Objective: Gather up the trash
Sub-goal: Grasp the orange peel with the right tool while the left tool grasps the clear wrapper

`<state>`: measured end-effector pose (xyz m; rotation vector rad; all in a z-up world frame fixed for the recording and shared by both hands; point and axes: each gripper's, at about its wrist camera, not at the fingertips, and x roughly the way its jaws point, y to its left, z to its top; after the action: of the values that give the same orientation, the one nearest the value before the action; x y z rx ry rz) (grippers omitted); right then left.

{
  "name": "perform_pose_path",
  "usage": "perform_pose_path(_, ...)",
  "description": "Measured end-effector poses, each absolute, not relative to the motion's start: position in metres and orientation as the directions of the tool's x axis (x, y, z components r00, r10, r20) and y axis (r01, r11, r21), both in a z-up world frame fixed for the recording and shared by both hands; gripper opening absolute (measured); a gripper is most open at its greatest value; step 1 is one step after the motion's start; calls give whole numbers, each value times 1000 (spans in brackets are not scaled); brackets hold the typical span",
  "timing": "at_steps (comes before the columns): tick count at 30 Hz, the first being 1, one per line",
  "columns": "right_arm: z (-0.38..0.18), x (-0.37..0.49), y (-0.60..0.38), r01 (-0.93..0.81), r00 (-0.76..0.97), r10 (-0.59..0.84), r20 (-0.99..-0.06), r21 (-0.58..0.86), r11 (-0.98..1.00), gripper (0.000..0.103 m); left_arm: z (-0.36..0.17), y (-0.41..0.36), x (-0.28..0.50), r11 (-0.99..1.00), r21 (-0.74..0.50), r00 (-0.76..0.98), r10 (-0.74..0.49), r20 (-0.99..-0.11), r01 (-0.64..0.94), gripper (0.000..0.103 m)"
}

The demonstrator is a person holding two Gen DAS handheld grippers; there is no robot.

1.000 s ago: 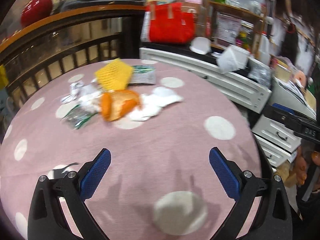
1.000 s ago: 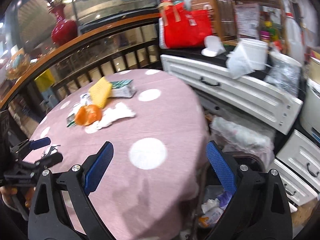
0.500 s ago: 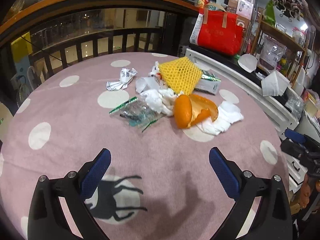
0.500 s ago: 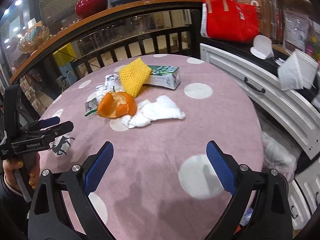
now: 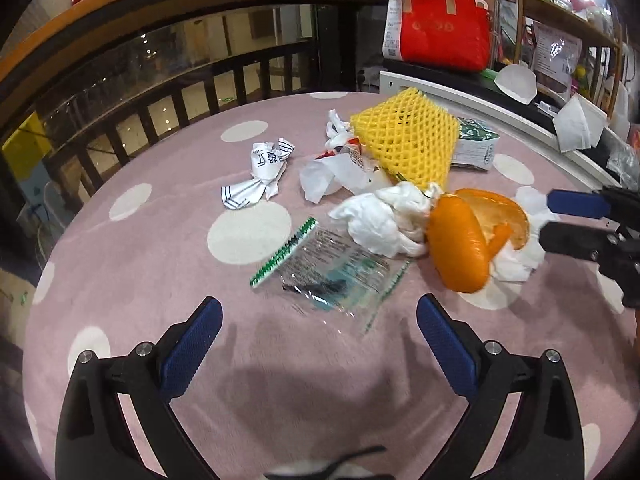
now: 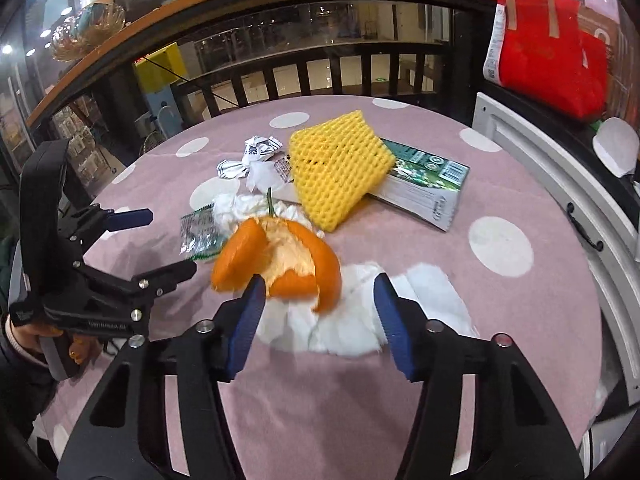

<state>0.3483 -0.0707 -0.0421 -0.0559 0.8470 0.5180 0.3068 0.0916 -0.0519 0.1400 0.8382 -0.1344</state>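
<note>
The right claw (image 6: 320, 294) has just been closing to a half-wide gap, its blue pads on either side of the white crumpled tissue (image 6: 348, 320) and the near edge of the orange peel (image 6: 280, 260), not yet pressing either. The left claw (image 5: 318, 322) stands wide and holds nothing, just short of a clear plastic wrapper (image 5: 332, 272). Beyond lie a yellow foam fruit net (image 6: 340, 168), a green carton (image 6: 424, 184) and a crumpled paper scrap (image 5: 260, 172), all on the pink dotted worktop (image 5: 160, 248).

Both wrist cameras look steeply down and close at the pink surface (image 5: 160, 248), the left from the near side, sharing the orange peel (image 6: 280, 264).
</note>
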Motion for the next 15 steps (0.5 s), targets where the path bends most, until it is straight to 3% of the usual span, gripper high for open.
perform_pose_path(6, -57, 372, -54, -461, 510, 411, -755, 163, 872, 31, -58, 91, 328, 979, 43, 638, -95, -764, 198, 96)
perform_pose_path(8, -56, 371, -52, -458, 523, 401, -752, 149, 876, 18, -61, 86, 331, 974, 26, 614, -122, -780, 226, 82)
perform_pose_path(9, -56, 371, -52, -458, 523, 403, -751, 151, 876, 17, -62, 84, 331, 973, 25, 608, -122, -785, 229, 74)
perform_pose_path(10, -55, 370, -54, -455, 525, 404, -749, 154, 877, 13, -64, 84, 331, 975, 33, 603, -109, -790, 219, 59)
perform_pose_path(11, -54, 369, -56, -450, 530, 401, -747, 153, 880, 10, -65, 85, 331, 977, 40, 601, -97, -793, 210, 55)
perform_pose_path(13, -51, 365, -61, -439, 542, 400, -739, 157, 884, 9, -62, 89, 329, 979, 31, 605, -100, -790, 203, 35)
perform_pose_path(15, -47, 359, -64, -439, 551, 411, -727, 166, 883, 8, -59, 94, 325, 983, 15, 608, -101, -788, 183, 28)
